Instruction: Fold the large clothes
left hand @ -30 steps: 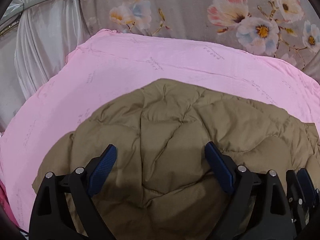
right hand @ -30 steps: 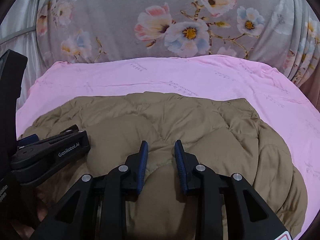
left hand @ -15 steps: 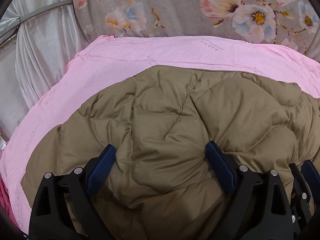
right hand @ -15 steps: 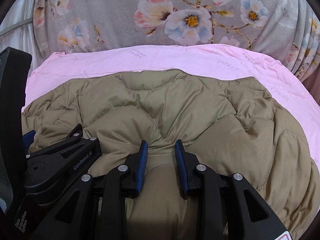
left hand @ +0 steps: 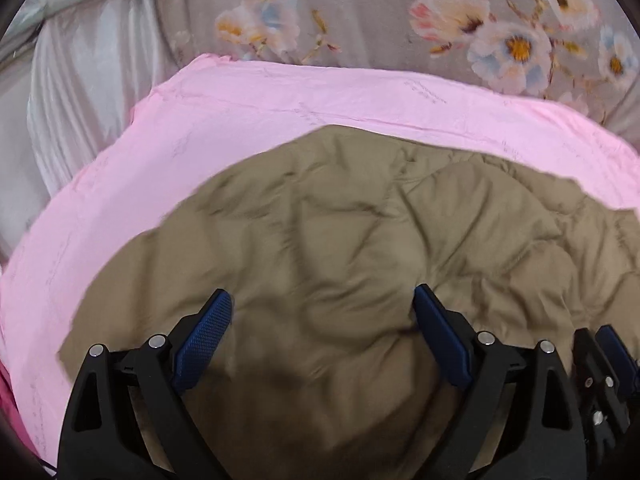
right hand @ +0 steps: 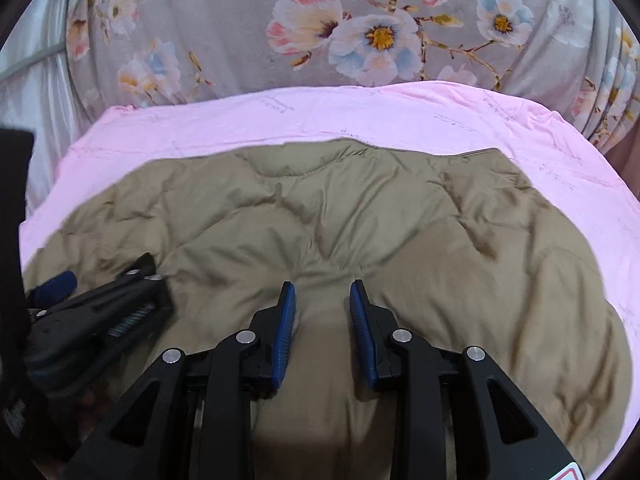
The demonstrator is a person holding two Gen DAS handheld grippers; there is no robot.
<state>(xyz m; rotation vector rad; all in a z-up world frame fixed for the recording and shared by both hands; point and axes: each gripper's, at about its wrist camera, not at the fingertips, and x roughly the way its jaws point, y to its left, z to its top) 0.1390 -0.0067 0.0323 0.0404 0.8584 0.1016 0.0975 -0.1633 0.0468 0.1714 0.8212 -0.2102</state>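
An olive quilted puffer jacket lies spread on a pink sheet. My left gripper stands with its jaws wide, and a thick puffy bulge of the jacket fills the gap and presses against both blue pads. My right gripper holds a narrower ridge of the same jacket between its pads, with creases running into them. The two grippers sit side by side at the jacket's near edge. In the right wrist view the left gripper shows at the left. The jacket's near hem is hidden under the grippers.
A grey floral cover rises behind the pink sheet. White satin fabric hangs at the far left. A strip of bare pink sheet rings the jacket at the back and on both sides.
The jacket's far edge has moved closer to the sheet's back edge and more of it lies spread. The left wrist view has shifted and is blurred. Both jaw gaps look unchanged.
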